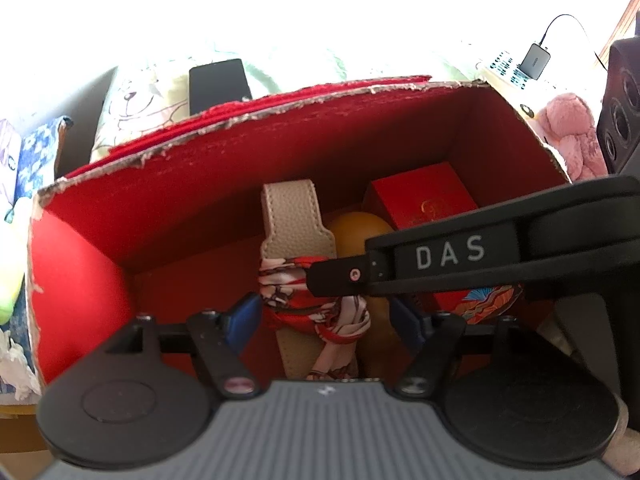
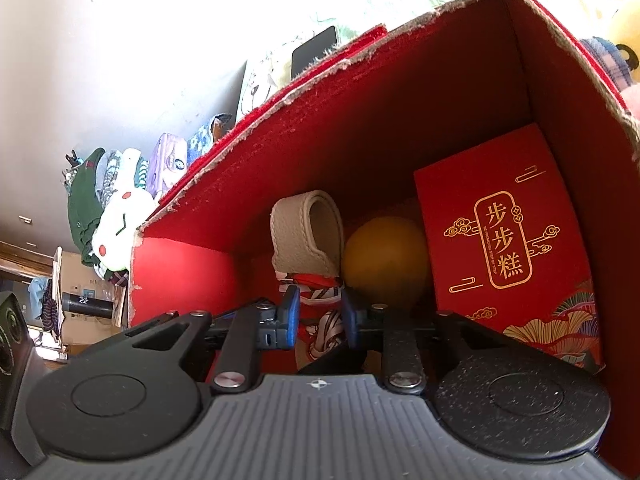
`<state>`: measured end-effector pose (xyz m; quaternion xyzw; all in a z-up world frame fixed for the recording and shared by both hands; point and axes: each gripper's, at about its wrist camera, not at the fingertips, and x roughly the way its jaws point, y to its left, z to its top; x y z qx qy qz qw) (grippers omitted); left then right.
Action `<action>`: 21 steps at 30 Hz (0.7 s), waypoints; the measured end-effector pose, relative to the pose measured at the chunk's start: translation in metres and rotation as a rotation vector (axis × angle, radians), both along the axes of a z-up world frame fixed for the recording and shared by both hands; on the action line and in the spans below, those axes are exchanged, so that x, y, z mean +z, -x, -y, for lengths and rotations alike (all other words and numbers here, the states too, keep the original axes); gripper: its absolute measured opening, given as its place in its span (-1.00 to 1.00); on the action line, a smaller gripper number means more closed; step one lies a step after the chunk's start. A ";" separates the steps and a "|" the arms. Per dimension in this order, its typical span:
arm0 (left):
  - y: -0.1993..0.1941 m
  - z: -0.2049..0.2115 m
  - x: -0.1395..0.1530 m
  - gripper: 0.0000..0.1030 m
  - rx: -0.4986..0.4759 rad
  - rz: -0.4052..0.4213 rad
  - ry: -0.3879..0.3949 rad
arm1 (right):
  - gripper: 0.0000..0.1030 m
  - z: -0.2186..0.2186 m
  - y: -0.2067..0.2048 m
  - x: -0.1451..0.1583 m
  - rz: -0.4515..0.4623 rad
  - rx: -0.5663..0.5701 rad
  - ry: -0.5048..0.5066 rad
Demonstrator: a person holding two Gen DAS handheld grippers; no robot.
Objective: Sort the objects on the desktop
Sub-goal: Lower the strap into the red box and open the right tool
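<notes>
An open red cardboard box [image 1: 180, 200] [image 2: 360, 140] holds a beige leather strap [image 1: 292, 216] [image 2: 296, 236] with a red-and-white patterned scarf [image 1: 288, 276] [image 2: 316, 284] tied round it. An orange ball [image 1: 356, 232] [image 2: 384, 256] and a small red gift box [image 1: 424, 196] [image 2: 500, 232] with gold characters sit beside the strap. My left gripper [image 1: 324, 320] is open inside the box, its blue pads either side of the scarf-wrapped strap. My right gripper [image 2: 318, 316] [image 1: 336, 276] reaches in from the right, shut on the scarf.
The box's torn upper rim rises around both grippers. Behind the box lie a black phone [image 1: 218, 80], a charger with cable [image 1: 534, 60] and a pink plush toy [image 1: 572, 136]. A dark speaker [image 1: 620, 100] stands at the right. Plush toys [image 2: 120, 216] line the left.
</notes>
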<state>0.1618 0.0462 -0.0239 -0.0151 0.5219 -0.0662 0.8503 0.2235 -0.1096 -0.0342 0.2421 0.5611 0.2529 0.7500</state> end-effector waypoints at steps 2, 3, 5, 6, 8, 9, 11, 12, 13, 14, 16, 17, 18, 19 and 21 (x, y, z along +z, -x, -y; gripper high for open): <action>-0.001 -0.001 0.000 0.45 0.008 -0.003 -0.001 | -0.49 0.000 0.000 0.000 0.005 0.002 0.004; -0.002 -0.001 0.000 0.46 0.011 -0.004 -0.002 | -0.49 -0.002 0.001 0.001 0.008 0.003 0.007; -0.003 0.000 0.000 0.46 0.011 -0.004 -0.004 | -0.48 -0.002 0.001 0.001 0.010 0.006 0.011; -0.003 0.000 -0.001 0.47 0.012 -0.005 -0.005 | -0.48 -0.003 0.000 0.001 0.009 0.006 0.012; -0.004 0.001 0.000 0.47 0.013 -0.005 -0.009 | -0.48 -0.003 0.000 0.001 0.010 0.006 0.012; -0.005 0.001 -0.001 0.48 0.013 -0.004 -0.011 | -0.48 -0.003 0.000 0.001 0.011 0.006 0.014; -0.004 0.002 0.000 0.48 0.015 -0.001 -0.017 | -0.48 -0.004 0.001 0.001 0.015 0.007 0.018; -0.002 0.003 0.000 0.48 0.016 0.001 -0.020 | -0.48 -0.004 0.001 0.001 0.016 0.007 0.020; -0.002 0.004 0.000 0.48 0.017 0.002 -0.023 | -0.48 -0.004 0.001 0.001 0.017 0.007 0.021; -0.002 0.004 0.000 0.48 0.017 0.004 -0.026 | -0.48 -0.004 0.001 0.002 0.018 0.006 0.023; -0.005 0.002 -0.003 0.49 0.021 0.007 -0.033 | -0.47 -0.004 0.002 0.002 0.017 0.004 0.026; -0.006 0.002 -0.003 0.49 0.023 0.009 -0.035 | -0.47 -0.004 0.002 0.002 0.018 0.004 0.027; -0.007 0.003 -0.003 0.49 0.024 0.009 -0.036 | -0.47 -0.004 0.002 0.002 0.018 0.004 0.027; -0.006 0.004 -0.002 0.50 0.024 0.011 -0.038 | -0.48 -0.004 0.001 0.002 0.020 0.004 0.028; -0.004 0.004 -0.001 0.51 0.024 0.014 -0.043 | -0.48 -0.004 0.002 0.003 0.024 0.004 0.030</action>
